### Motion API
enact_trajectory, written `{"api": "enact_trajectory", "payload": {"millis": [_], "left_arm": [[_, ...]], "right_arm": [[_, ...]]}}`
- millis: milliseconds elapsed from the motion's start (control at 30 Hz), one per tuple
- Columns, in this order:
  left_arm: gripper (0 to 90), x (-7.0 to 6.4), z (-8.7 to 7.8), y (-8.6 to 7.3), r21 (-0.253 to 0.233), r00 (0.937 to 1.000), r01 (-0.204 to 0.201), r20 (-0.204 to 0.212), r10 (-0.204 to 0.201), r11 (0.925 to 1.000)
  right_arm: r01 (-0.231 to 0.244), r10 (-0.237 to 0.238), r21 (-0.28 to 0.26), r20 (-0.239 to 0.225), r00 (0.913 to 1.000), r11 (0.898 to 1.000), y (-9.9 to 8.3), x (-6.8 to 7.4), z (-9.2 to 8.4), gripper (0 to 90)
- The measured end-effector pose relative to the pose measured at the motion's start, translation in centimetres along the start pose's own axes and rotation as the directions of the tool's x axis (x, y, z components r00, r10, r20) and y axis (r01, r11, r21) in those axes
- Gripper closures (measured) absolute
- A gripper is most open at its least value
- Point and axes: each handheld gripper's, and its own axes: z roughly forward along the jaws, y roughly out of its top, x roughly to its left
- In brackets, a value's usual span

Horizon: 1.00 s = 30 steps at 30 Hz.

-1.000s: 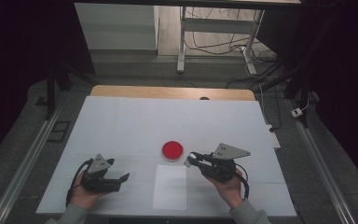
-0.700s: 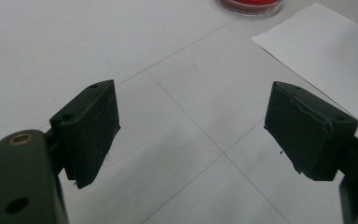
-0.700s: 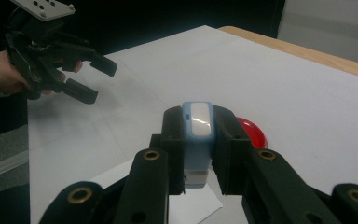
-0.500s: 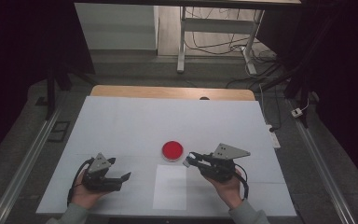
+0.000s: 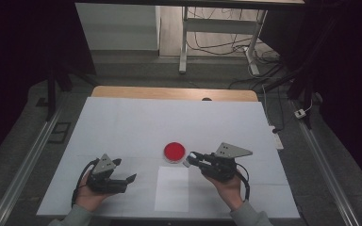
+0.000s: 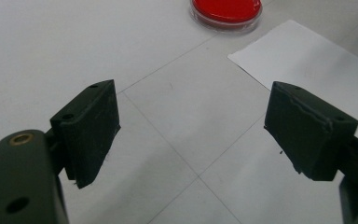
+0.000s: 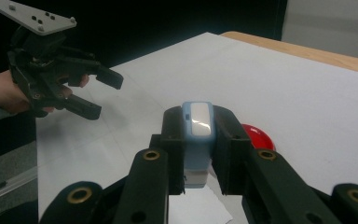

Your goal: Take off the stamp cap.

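My right gripper [image 5: 191, 160] is just right of a round red dish [image 5: 175, 151] on the white table. Its jaws are shut on a small light-blue device with a white face [image 7: 198, 135], held upright between the pads. The red dish [image 7: 260, 136] peeks out behind the right jaw. My left gripper [image 5: 125, 170] is near the table's front left, jaws wide open with nothing between them [image 6: 191, 126]. From there the red dish [image 6: 226, 9] lies farther ahead. The left gripper [image 7: 88, 91] also shows in the right gripper view at the upper left.
A white sheet of paper [image 5: 172, 188] lies flat between the two hands, just in front of the dish. The table's wooden back edge [image 5: 174, 93] runs along the far side. Beyond it are a metal frame's legs [image 5: 184, 42] and floor cables.
The left gripper has edged slightly to the right. The right gripper has kept still with the device in it.
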Motion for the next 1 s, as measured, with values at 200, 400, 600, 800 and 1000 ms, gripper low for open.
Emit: {"api": "enact_trajectory", "payload": {"millis": [200,400,600,800,1000], "left_arm": [[18.0,-0.5,0.1,0.4,-0.005,0.9999,-0.013,0.004,0.013,0.9999],[18.0,-1.1,0.4,0.7,-0.004,0.9995,-0.031,0.009,0.031,0.9995],[18.0,-1.5,1.0,1.3,-0.005,0.9987,-0.046,0.020,0.047,0.9989],[18.0,-2.1,1.5,1.9,-0.008,0.9977,-0.061,0.027,0.062,0.9981],[18.0,-2.7,2.2,2.4,-0.008,0.9966,-0.072,0.040,0.072,0.9974]], "right_arm": [[0.005,-0.005,0.014,-0.002,1.0000,1.000,-0.2,0.1,0.2,74.9],[0.015,-0.015,0.017,-0.006,0.9999,1.000,-0.2,0.4,0.4,74.8],[0.014,-0.014,0.017,-0.003,0.9999,1.000,-0.2,0.4,0.4,74.9],[0.013,-0.013,0.010,0.003,0.9999,1.000,-0.2,0.4,0.4,74.9],[0.009,-0.009,0.005,0.005,0.9999,1.000,-0.1,0.4,0.3,74.9]]}}
